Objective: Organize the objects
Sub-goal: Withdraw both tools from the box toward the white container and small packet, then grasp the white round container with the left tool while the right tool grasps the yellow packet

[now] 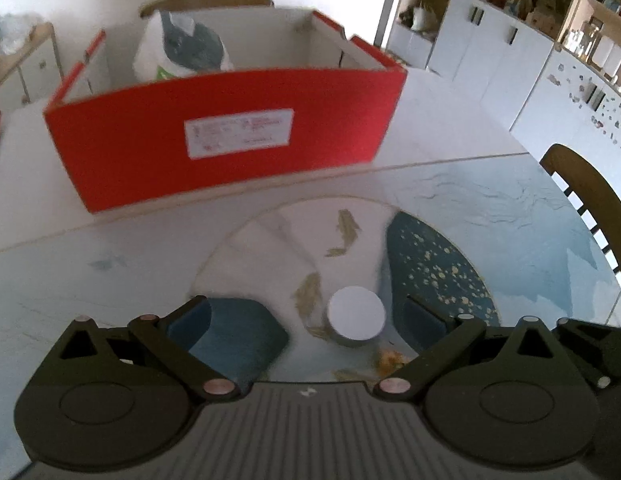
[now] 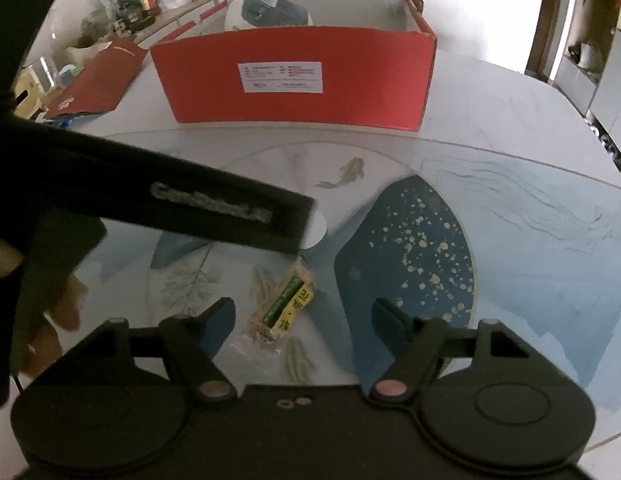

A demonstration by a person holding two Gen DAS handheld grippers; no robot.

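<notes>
A red cardboard box point(image 1: 230, 136) stands open at the back of the table, with a white and grey bag point(image 1: 182, 48) inside it. My left gripper point(image 1: 310, 316) is open wide low over the table, and a small white round cylinder point(image 1: 355, 318) stands between its fingers, nearer the right one and touching neither. In the right wrist view a green and yellow snack packet point(image 2: 284, 308) lies flat between the fingers of my right gripper point(image 2: 306, 316), which is open with gaps on both sides. The left tool's black body point(image 2: 214, 208) crosses that view and hides most of the cylinder point(image 2: 317, 227).
The table carries a round glass turntable point(image 1: 430, 264) painted with fish and a dark blue patch. A red lid point(image 2: 98, 80) lies left of the box. A cluttered sideboard point(image 2: 142, 0) is beyond it. A wooden chair point(image 1: 582, 200) stands at the right edge. A person's hand point(image 2: 58, 312) shows at the left.
</notes>
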